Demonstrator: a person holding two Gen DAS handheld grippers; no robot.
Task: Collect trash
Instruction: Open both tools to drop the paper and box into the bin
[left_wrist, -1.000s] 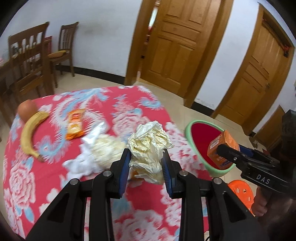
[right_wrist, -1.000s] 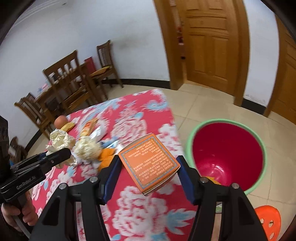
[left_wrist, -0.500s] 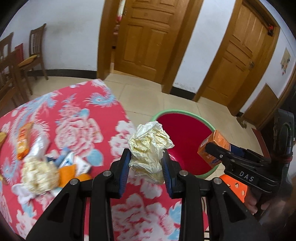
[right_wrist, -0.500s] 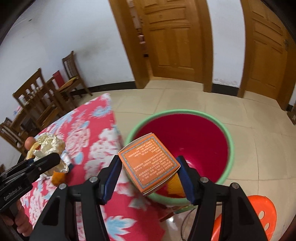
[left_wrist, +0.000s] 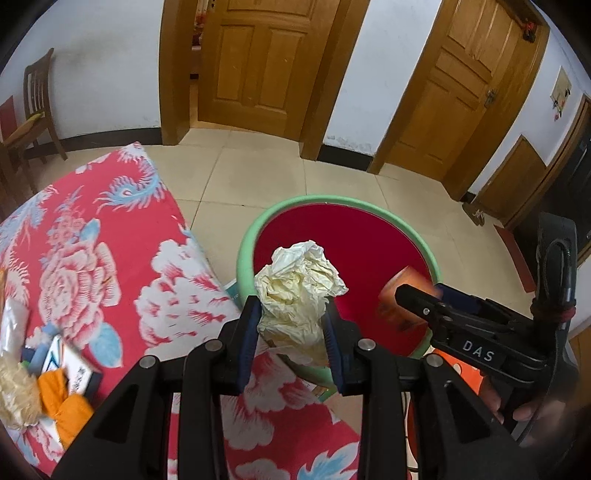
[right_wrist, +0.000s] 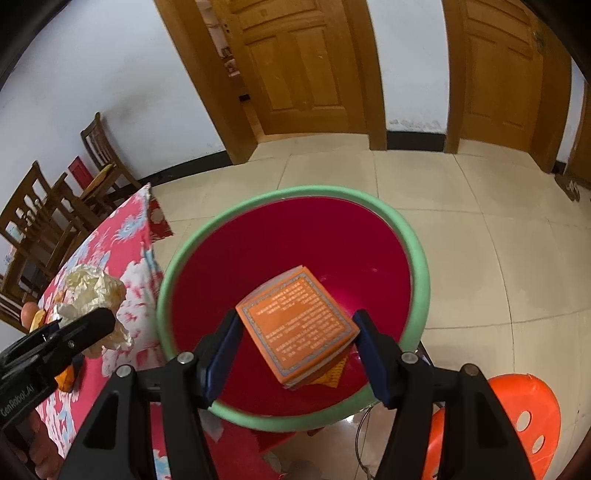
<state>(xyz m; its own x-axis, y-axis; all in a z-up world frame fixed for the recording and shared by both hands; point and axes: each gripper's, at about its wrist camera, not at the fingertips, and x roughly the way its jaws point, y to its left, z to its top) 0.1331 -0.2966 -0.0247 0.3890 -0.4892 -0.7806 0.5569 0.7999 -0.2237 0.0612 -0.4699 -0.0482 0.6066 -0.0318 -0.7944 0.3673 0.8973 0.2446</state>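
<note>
My left gripper (left_wrist: 292, 306) is shut on a crumpled cream paper ball (left_wrist: 299, 288), held over the near rim of a red bin with a green rim (left_wrist: 332, 201) on the floor. My right gripper (right_wrist: 297, 323) hangs over the bin's (right_wrist: 295, 192) mouth, its jaws opening. An orange printed box (right_wrist: 295, 314) sits tilted between them, coming loose; it looks blurred in the left wrist view (left_wrist: 397, 314). The paper ball (right_wrist: 92, 288) also shows at the left of the right wrist view, above the table edge.
The table with a red flowered cloth (left_wrist: 92, 240) stands left of the bin, with more wrappers and an orange scrap (left_wrist: 55, 369) on it. An orange plastic stool (right_wrist: 517, 406) stands right of the bin. Wooden chairs (right_wrist: 37, 206) and doors line the walls.
Both grippers swung from above the table to over the bin. The right jaws have widened and the orange box has tilted and loosened between them. The left still holds the paper ball.
</note>
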